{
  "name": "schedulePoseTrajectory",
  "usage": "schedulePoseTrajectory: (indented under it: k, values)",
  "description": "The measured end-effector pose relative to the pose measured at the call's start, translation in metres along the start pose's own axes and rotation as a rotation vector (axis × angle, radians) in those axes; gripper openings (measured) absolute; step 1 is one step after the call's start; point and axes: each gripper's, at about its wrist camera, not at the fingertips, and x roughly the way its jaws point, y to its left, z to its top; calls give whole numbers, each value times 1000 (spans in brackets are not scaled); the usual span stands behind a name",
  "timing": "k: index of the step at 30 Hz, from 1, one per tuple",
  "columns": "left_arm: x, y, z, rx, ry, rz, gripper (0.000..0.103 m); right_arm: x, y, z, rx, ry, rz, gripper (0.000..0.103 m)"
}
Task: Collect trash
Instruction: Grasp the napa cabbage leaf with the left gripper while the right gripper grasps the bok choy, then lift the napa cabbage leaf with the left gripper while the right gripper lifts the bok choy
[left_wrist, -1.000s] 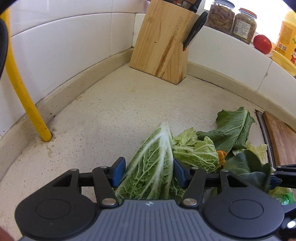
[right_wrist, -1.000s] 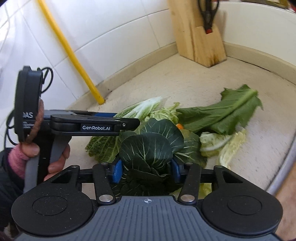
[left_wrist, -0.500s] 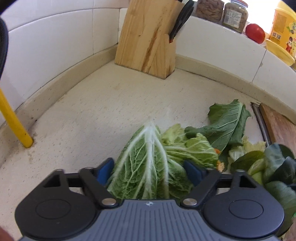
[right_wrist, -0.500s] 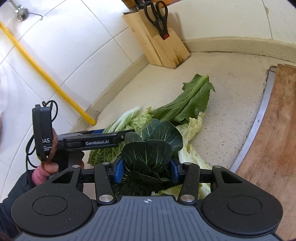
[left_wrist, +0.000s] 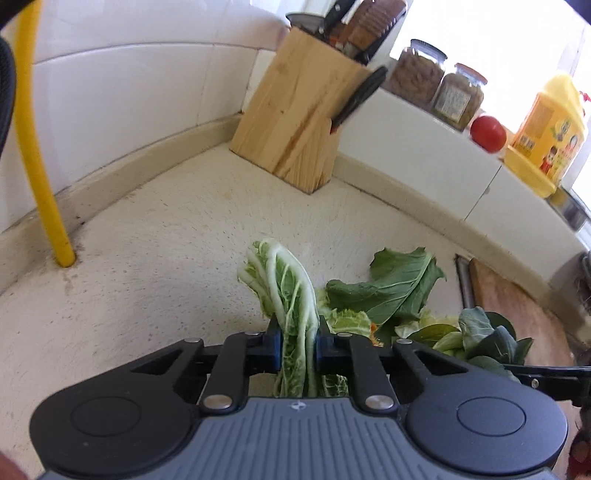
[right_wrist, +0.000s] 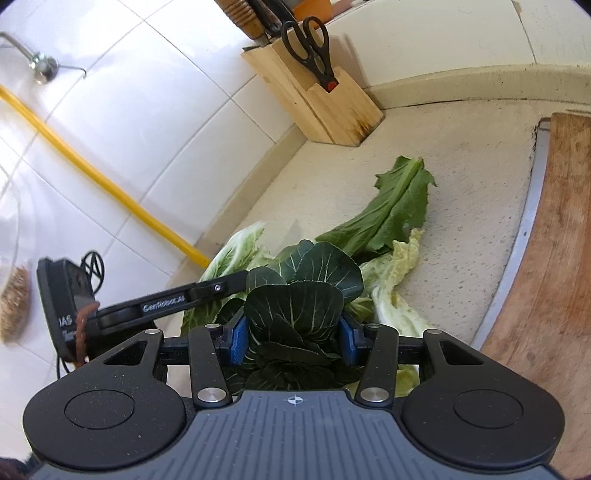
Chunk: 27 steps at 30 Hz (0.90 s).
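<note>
My left gripper (left_wrist: 298, 349) is shut on a pale napa cabbage leaf (left_wrist: 286, 288) that stands up folded between its blue pads, lifted off the counter. My right gripper (right_wrist: 293, 338) is shut on a bunch of dark green bok choy leaves (right_wrist: 303, 291). Still on the speckled counter lie a long green lettuce leaf (left_wrist: 391, 291) (right_wrist: 391, 210) and pale cabbage scraps (right_wrist: 391, 280). In the right wrist view the left gripper (right_wrist: 159, 306) reaches in from the left, beside the bok choy. The bok choy (left_wrist: 476, 339) shows at the right of the left wrist view.
A wooden knife block (left_wrist: 299, 122) (right_wrist: 325, 99) with scissors stands in the tiled corner. A yellow pipe (left_wrist: 40, 166) (right_wrist: 96, 177) rises at the left wall. Jars (left_wrist: 458, 96), a tomato (left_wrist: 488, 133) and a yellow oil jug (left_wrist: 546, 136) sit on the ledge. A wooden cutting board (right_wrist: 546, 266) lies right.
My left gripper closed on the napa cabbage leaf, squeezing it narrow, and lifted it. My right gripper kept hold of the bok choy and rose a little.
</note>
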Motion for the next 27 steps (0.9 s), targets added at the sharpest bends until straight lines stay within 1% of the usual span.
schedulePoseTrajectory:
  k: [5,12,15,27]
  values:
    - [-19,3,-5,-9,-23,15,14,-2,5,1,10,-9,29,54]
    - [-36,4,-13,6,-39,54,14,-3,11,-1,26,-14,68,53]
    - [-43,3,-16,12,-47,59,14,-3,13,-1,36,-16,97,53]
    - [-66,-6,-19,42,-97,80,14,-12,25,0,34,-48,121,53]
